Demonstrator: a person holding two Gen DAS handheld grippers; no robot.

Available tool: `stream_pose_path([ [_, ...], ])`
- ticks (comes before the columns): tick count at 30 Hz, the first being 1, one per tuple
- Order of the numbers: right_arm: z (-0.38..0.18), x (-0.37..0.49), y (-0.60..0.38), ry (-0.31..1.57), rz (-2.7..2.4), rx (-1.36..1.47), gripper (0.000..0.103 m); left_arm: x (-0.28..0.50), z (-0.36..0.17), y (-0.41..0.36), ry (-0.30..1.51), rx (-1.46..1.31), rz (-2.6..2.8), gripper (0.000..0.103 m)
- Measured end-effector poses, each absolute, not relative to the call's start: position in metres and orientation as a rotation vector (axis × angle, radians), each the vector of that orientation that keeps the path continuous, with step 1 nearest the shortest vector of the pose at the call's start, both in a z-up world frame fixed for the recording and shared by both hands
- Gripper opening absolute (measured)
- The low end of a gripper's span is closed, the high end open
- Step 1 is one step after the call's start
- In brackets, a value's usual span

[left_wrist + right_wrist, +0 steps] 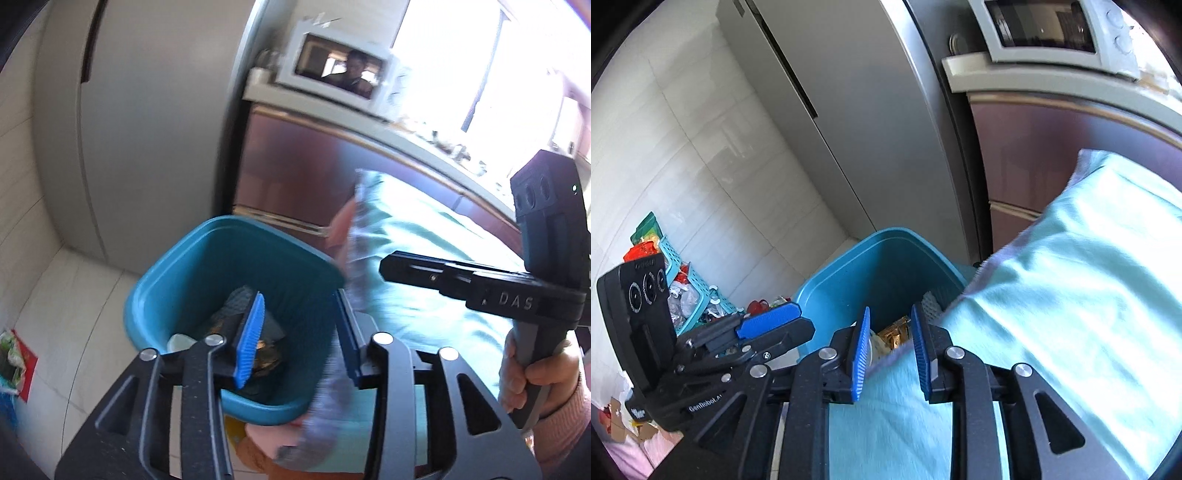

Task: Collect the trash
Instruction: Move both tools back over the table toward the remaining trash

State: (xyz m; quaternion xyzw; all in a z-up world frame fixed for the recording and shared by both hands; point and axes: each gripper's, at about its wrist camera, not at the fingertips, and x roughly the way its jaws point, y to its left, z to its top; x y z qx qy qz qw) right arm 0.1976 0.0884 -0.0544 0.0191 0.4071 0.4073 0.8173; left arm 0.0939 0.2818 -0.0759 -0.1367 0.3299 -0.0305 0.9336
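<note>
A teal bin (207,266) stands on the floor under both grippers, with dark and golden wrappers (266,354) at its bottom. My left gripper (299,343) hovers over its mouth, open, with nothing pressed between its blue pads. In the right wrist view the same bin (886,258) and a golden wrapper (894,334) show past my right gripper (890,354). Its pads stand a little apart over the bin's near rim. The edge of a mint cloth (1071,277) passes below them and is not pinched. This cloth (424,258) overlaps the bin's right rim.
A grey fridge (849,110) and a brown cabinet (1034,155) with a microwave (332,70) on top stand behind the bin. Litter and a light blue basket (687,280) lie on the floor at the left. A hand in a pink sleeve (539,376) grips the right gripper's handle.
</note>
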Motion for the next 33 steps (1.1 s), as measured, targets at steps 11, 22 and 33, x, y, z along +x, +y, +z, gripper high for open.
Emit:
stream_pose_path([
  [11, -0.031, 0.149, -0.029, 0.752, 0.692, 0.093, 0.035, 0.087, -0.049, 0.187, 0.63, -0.205, -0.359, 0.054],
  [22, -0.029, 0.107, -0.173, 0.684, 0.337, 0.188, 0.039, 0.088, -0.058, 0.068, 0.713, -0.14, -0.629, 0.056],
  [33, -0.051, 0.082, -0.286, 0.682, 0.109, 0.344, 0.046, 0.106, -0.069, -0.009, 0.802, -0.101, -0.747, 0.06],
])
